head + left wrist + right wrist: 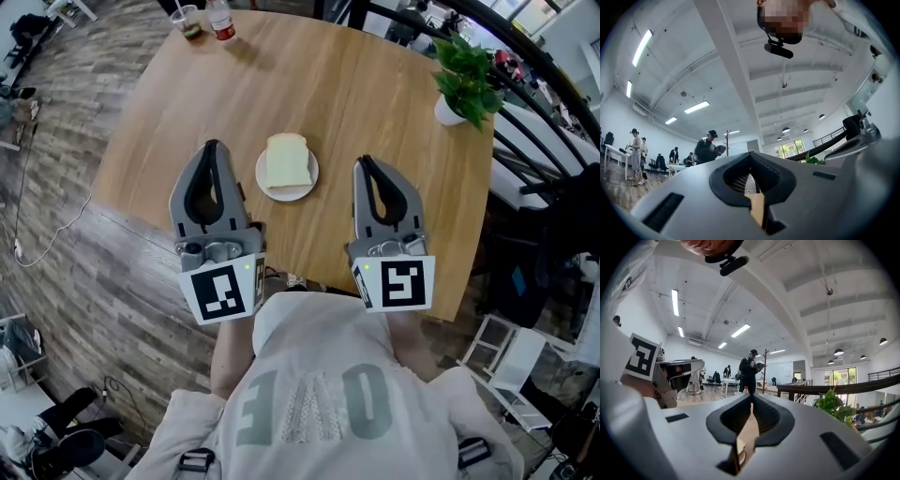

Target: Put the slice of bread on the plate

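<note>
A pale slice of bread lies flat on a small white plate near the front of the round wooden table. My left gripper hovers just left of the plate, raised and shut, with nothing between its jaws. My right gripper hovers just right of the plate, also shut and empty. In the left gripper view the left gripper points up into the room with its dark pads closed together. The right gripper in its own view looks level across the table, its pads meeting at the tip.
A potted green plant stands at the table's far right edge. A bottle and a cup stand at the far left edge. A dark railing runs behind the table. A person stands beyond it.
</note>
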A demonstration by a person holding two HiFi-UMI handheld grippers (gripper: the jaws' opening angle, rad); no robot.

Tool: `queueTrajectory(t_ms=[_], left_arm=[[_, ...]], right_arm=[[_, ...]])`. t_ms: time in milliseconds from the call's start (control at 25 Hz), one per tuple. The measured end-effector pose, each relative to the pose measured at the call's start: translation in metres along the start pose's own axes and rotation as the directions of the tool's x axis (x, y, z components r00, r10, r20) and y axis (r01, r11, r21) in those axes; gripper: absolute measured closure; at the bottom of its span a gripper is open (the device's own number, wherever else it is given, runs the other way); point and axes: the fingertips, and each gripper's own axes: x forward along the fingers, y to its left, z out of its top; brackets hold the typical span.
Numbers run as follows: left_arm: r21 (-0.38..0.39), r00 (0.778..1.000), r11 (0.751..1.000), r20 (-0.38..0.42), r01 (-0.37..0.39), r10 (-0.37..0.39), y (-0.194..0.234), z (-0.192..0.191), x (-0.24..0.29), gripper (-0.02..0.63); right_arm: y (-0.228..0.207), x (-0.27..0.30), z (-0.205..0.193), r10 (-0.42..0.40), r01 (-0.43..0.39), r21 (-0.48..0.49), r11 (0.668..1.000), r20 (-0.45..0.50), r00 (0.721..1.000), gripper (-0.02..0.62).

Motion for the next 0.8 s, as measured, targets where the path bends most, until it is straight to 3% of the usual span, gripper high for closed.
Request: queueTrajectory(t_ms=[800], left_arm=[[0.005,0.999,1.0,-0.033,-0.017,0.017,0.009,-0.012,0.003,0.598]], right_arm=[[-0.005,0.004,-0.021,-0.006,0.005,-0.016,1.0,-0.075,0.997,0.566]])
